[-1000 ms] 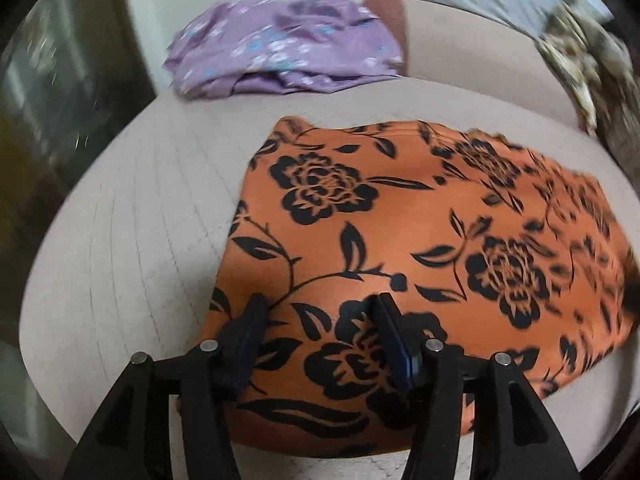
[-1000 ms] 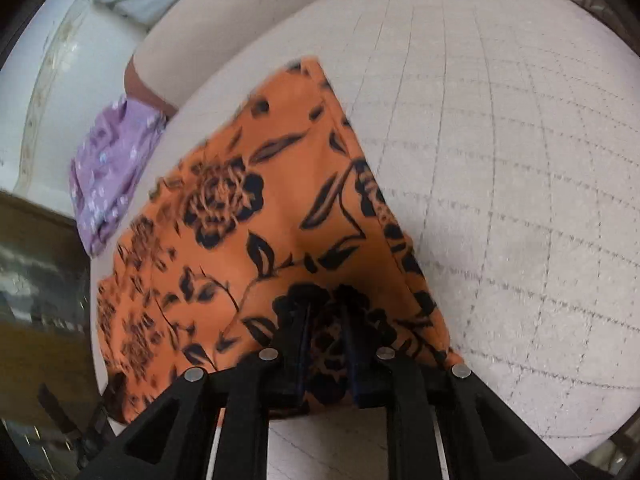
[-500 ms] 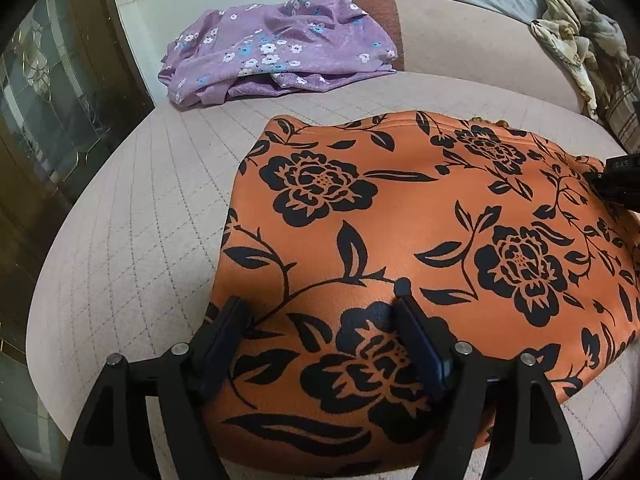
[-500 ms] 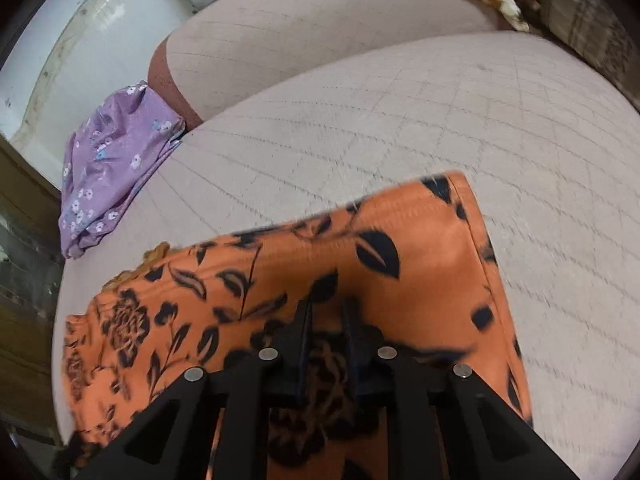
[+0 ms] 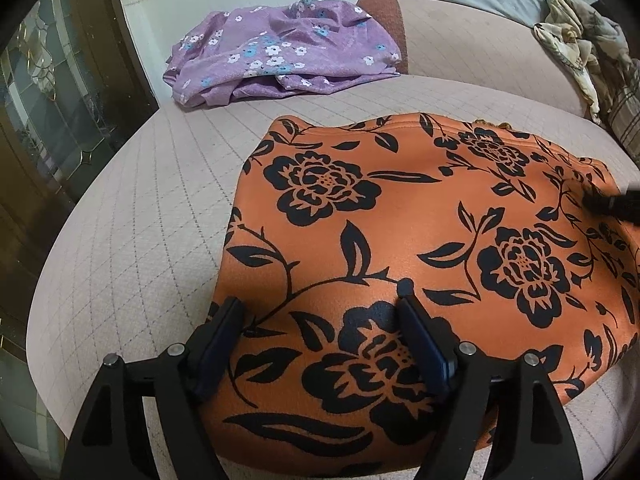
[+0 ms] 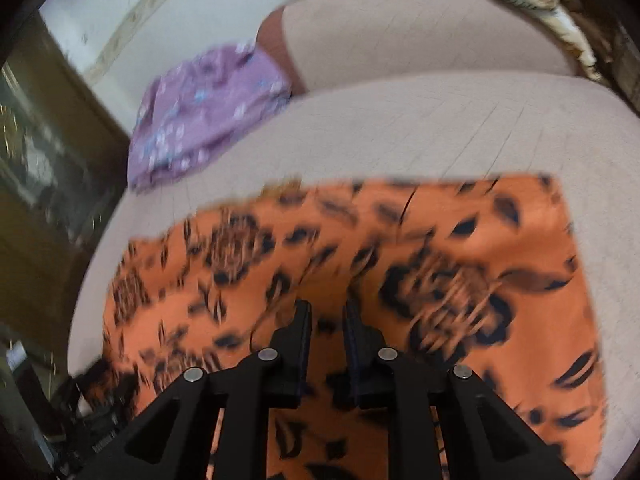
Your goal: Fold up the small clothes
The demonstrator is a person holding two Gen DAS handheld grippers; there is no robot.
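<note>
An orange garment with black flowers [image 5: 400, 240] lies folded on a beige quilted cushion [image 5: 140, 240]. My left gripper [image 5: 320, 308] is open, its fingers spread over the garment's near left corner. The garment also shows, blurred, in the right wrist view [image 6: 440, 280]. My right gripper [image 6: 328, 312] has its jaws slightly apart just above the cloth, holding nothing; its tip shows at the right edge of the left wrist view [image 5: 612, 204].
A purple flowered cloth [image 5: 280, 48] lies crumpled at the back of the cushion, also in the right wrist view [image 6: 200, 120]. More crumpled clothes [image 5: 580, 40] lie at the back right. A dark glass-fronted cabinet [image 5: 48, 112] stands to the left.
My left gripper opened wider and let go of the garment's corner. My right gripper carried its edge across, let it go and is pulling back over the cloth.
</note>
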